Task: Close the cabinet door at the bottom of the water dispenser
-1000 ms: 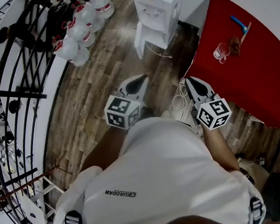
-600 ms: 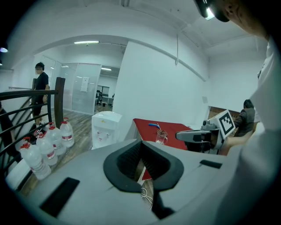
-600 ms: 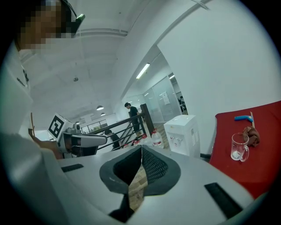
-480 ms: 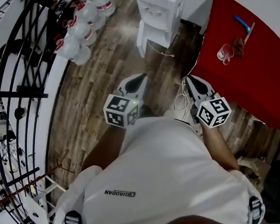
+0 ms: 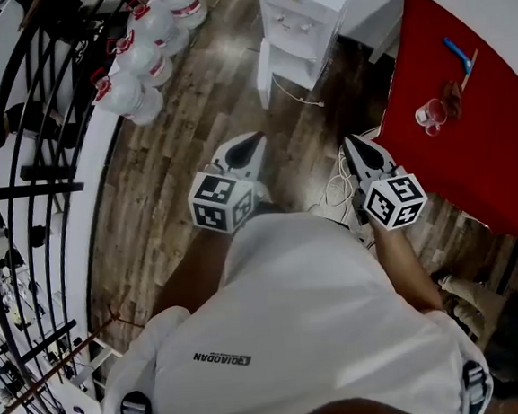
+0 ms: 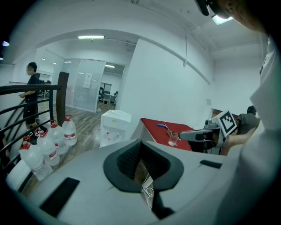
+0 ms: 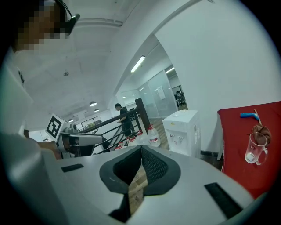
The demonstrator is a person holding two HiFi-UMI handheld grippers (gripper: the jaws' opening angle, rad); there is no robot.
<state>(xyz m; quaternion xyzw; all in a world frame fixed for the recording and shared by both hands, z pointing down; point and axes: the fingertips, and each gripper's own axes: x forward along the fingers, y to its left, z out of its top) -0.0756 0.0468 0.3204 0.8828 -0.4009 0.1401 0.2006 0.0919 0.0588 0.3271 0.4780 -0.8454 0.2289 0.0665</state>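
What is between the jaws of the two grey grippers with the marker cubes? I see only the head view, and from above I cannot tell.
Observer: Nothing in the right one. The right gripper view shows the right gripper with its jaws together, and only the brown wooden floor shows below them.
Operator: And the left one?
Observer: The left gripper is shut and empty too; the left gripper view shows its ribbed black pads meeting at the tips.
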